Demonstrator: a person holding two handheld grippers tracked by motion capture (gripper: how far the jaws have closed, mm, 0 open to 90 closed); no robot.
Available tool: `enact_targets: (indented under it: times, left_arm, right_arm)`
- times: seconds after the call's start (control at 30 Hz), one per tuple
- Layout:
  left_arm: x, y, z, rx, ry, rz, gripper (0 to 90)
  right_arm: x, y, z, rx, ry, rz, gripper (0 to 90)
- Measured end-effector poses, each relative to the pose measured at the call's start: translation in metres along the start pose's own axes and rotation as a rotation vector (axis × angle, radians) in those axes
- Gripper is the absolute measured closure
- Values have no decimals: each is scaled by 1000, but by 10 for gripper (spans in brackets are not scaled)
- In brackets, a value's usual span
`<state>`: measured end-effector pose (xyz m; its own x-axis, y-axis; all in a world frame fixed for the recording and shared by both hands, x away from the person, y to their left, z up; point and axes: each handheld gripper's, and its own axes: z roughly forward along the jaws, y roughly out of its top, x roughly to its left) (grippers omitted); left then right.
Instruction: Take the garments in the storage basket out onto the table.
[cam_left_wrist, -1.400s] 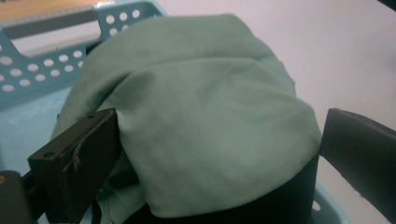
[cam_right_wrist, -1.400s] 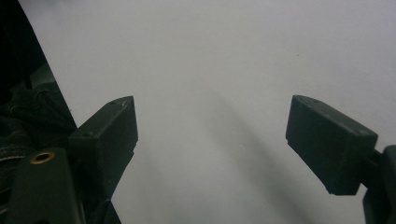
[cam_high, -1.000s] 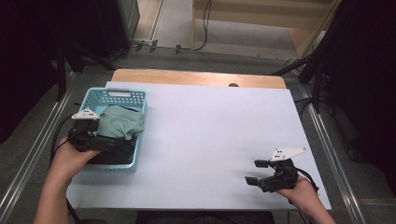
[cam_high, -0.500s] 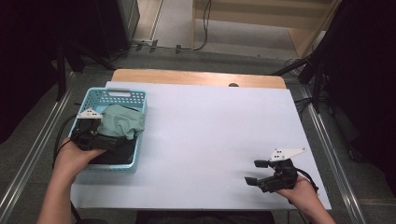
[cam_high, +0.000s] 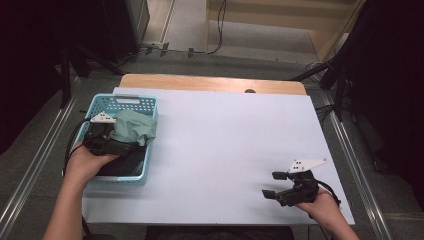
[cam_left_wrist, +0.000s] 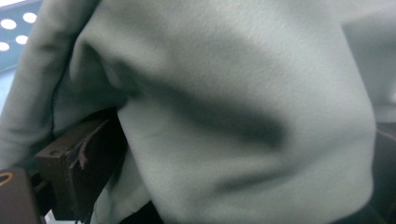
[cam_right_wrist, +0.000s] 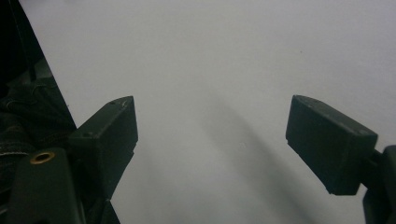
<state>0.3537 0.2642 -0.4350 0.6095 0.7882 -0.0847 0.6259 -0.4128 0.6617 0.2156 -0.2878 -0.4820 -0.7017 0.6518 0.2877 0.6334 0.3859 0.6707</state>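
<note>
- A white table top is seen from above across the middle of the high view, with a strip of bare wood along its far edge and dark floor, cables and stands around it.
- A light blue perforated basket stands at the left edge of the table, in the left centre of the frame.
- A pale green cloth is bunched in the basket, draped over its right-hand wall; something dark lies under it, too shadowed to identify.
- The left gripper is held inside the basket, at the near side of the cloth, by a hand entering from the lower left.
- In the left gripper view the cloth is pressed right up against the camera; one black jaw is seen at lower left with fabric folded over it. Whether the jaws are pinched on the cloth cannot be told.
- The right gripper is rested near the table's front edge at lower right, well apart from the basket.
- In the right gripper view its jaws are spread wide over bare table, with nothing between them.
- The step in hand is judged to be taking hold of the cloth in the basket.
- The next move is judged to call for a firm pinch, then a lift high enough for the cloth to be cleared over the basket wall without the basket being dragged.
</note>
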Motion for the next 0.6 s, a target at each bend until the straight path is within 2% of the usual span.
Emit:
enact_targets:
  times: [0.17,0.23,0.33,0.43,0.47,0.6]
  left_arm:
    - [6,-8,8,-12,-7,-23,17]
    - [6,-9,13,1,14,-28,17]
    - [6,-11,16,-1,17,-25,19]
    - [8,-12,17,-6,-4,-32,38]
    - [10,-12,18,-9,-21,-41,76]
    - [10,-12,19,-3,-15,-40,120]
  right_arm:
    - [1,0,0,0,2,-4,154]
    - [0,0,0,0,0,-2,154]
    - [1,0,0,0,0,-3,154]
    - [1,0,1,4,-1,-9,154]
    - [1,0,1,7,-1,-7,154]
    - [1,0,1,7,-2,-7,154]
